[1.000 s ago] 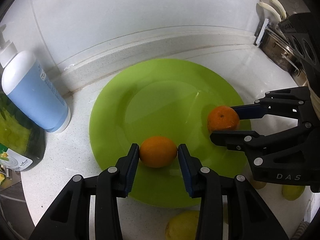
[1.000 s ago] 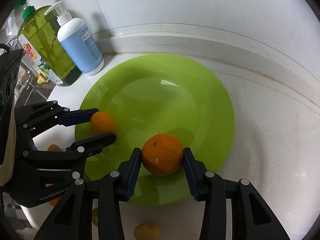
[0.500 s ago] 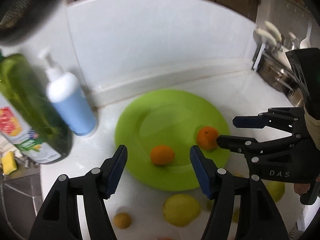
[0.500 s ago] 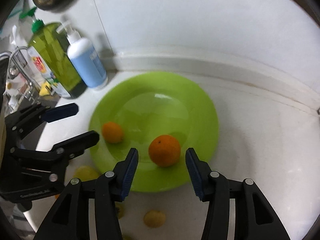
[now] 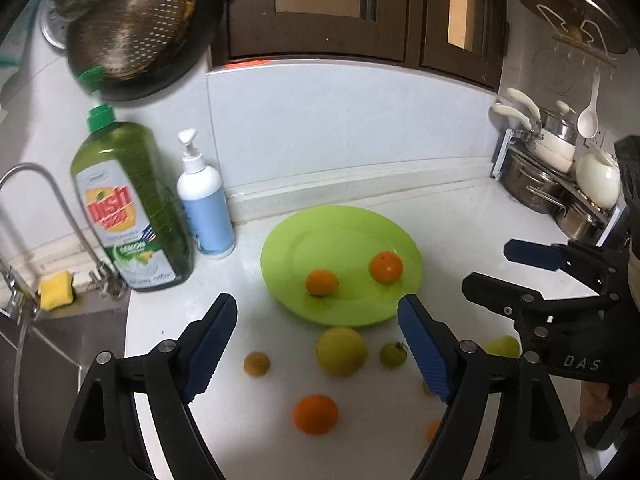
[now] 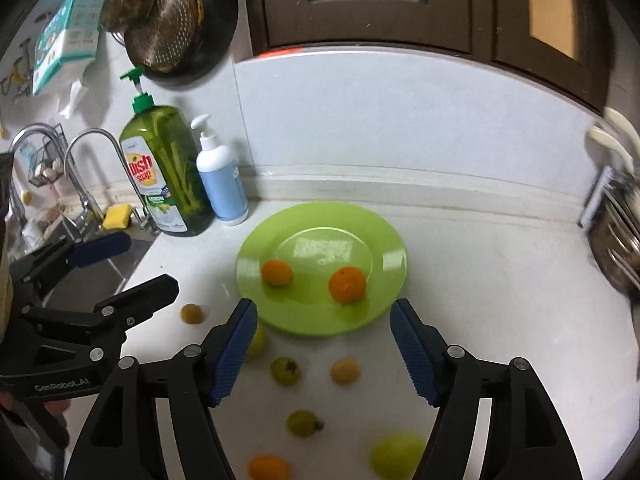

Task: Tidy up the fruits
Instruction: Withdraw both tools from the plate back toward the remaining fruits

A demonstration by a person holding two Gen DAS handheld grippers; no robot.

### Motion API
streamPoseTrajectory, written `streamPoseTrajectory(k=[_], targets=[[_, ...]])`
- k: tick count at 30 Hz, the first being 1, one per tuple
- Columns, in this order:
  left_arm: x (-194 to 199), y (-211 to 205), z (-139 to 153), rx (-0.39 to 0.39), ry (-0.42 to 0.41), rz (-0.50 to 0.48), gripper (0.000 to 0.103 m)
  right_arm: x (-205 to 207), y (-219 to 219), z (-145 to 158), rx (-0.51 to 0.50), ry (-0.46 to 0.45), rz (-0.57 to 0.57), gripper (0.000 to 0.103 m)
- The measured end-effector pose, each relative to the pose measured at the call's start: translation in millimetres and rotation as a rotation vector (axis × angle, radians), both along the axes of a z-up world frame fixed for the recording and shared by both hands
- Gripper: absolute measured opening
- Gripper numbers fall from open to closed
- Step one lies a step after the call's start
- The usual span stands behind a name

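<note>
Orange fruit still loose on the white counter lies below and ahead of the left tongs, the nearer tool: one orange, roundish with no clear long axis. Both tongs, right included, are opening and empty. Two oranges sit on the green plate.

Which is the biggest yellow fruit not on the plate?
Find the green plate on the white counter. Just in front of its near rim lies the big yellow fruit. It is larger than the small green fruit and brownish fruit beside it.
</note>
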State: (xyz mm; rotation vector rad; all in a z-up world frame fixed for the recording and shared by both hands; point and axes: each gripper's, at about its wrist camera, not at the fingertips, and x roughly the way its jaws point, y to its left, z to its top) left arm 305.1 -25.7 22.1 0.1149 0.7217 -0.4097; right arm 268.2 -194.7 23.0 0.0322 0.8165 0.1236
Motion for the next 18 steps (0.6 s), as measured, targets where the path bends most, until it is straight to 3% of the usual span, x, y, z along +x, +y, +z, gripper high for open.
streamPoseTrajectory(k=[13, 18], targets=[[-49.7, 30.3, -21.1, 0.044, -0.01, -0.033, 0.087, -83.9, 33.9, -12.2, 0.033, -0.006, -0.16, 0.071], [-60.8, 39.9, -43.1, 0.108, -0.011, -0.041, 0.087, -104.8, 46.2, -29.6, -0.001, 0.002, -0.203, 0.071]])
